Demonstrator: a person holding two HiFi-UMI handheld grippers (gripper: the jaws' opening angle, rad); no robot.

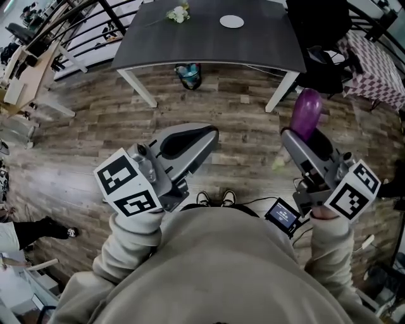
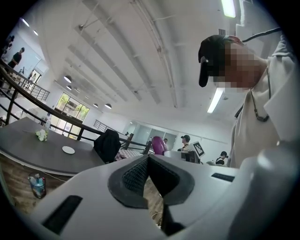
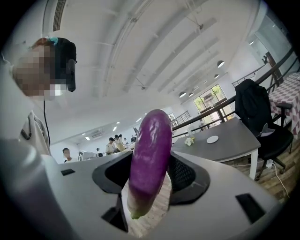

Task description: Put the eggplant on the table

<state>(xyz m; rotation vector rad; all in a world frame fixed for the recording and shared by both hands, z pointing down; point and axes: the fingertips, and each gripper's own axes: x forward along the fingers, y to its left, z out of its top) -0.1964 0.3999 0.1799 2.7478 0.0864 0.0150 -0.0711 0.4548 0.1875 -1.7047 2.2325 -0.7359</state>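
A purple eggplant (image 1: 307,112) stands upright between the jaws of my right gripper (image 1: 302,136), which is shut on it above the wooden floor. In the right gripper view the eggplant (image 3: 151,140) fills the gap of the gripper (image 3: 151,158), its pale stem end pointing down. My left gripper (image 1: 209,134) is held level beside it, shut with nothing in it; its pads (image 2: 140,171) meet at the tip. The dark grey table (image 1: 190,44) stands ahead, apart from both grippers. The eggplant (image 2: 158,144) also shows far off in the left gripper view.
On the table lie a white plate (image 1: 231,21) and a small bunch of flowers (image 1: 178,14). A bag (image 1: 188,74) sits on the floor under it. A black chair with a jacket (image 1: 323,38) and a checkered cloth (image 1: 373,60) stand at the right. People stand in the background.
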